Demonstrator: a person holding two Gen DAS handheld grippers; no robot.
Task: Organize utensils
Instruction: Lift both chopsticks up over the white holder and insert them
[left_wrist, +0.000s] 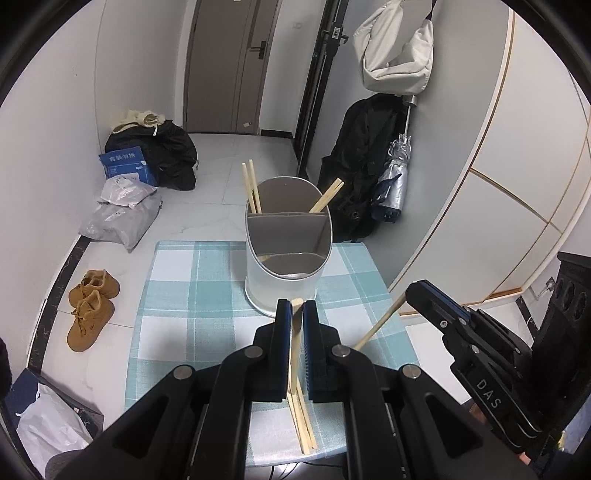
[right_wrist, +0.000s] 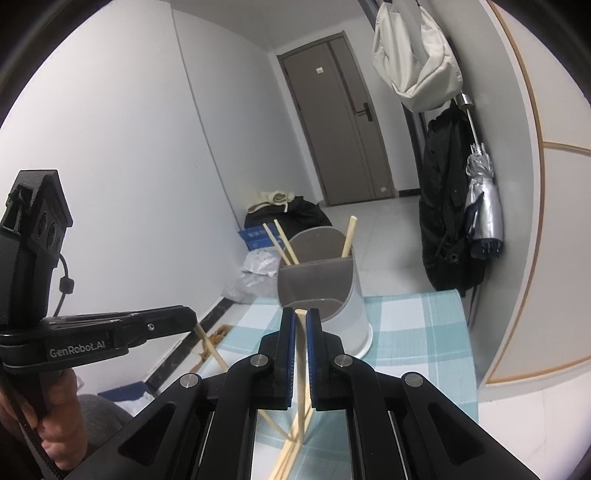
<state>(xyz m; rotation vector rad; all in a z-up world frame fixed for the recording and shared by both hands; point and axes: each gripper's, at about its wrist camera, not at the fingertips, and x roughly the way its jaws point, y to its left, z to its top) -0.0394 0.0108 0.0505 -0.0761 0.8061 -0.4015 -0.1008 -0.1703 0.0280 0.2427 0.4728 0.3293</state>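
A white and grey utensil holder (left_wrist: 288, 251) with compartments stands at the far edge of the checked table (left_wrist: 184, 295); several wooden chopsticks (left_wrist: 251, 188) lean in its back compartments. It also shows in the right wrist view (right_wrist: 325, 288). My left gripper (left_wrist: 296, 314) is shut on a chopstick (left_wrist: 295, 343) held upright just in front of the holder. My right gripper (right_wrist: 301, 325) is shut on another chopstick (right_wrist: 302, 354), also near the holder. More chopsticks (left_wrist: 304, 424) lie on the table below the grippers.
The table is small, with floor on all sides. Brown boots (left_wrist: 90, 310), grey bags (left_wrist: 122, 218) and a blue box (left_wrist: 127, 168) lie on the floor to the left. A black coat (left_wrist: 362, 166) and an umbrella (left_wrist: 393, 184) hang at the right wall.
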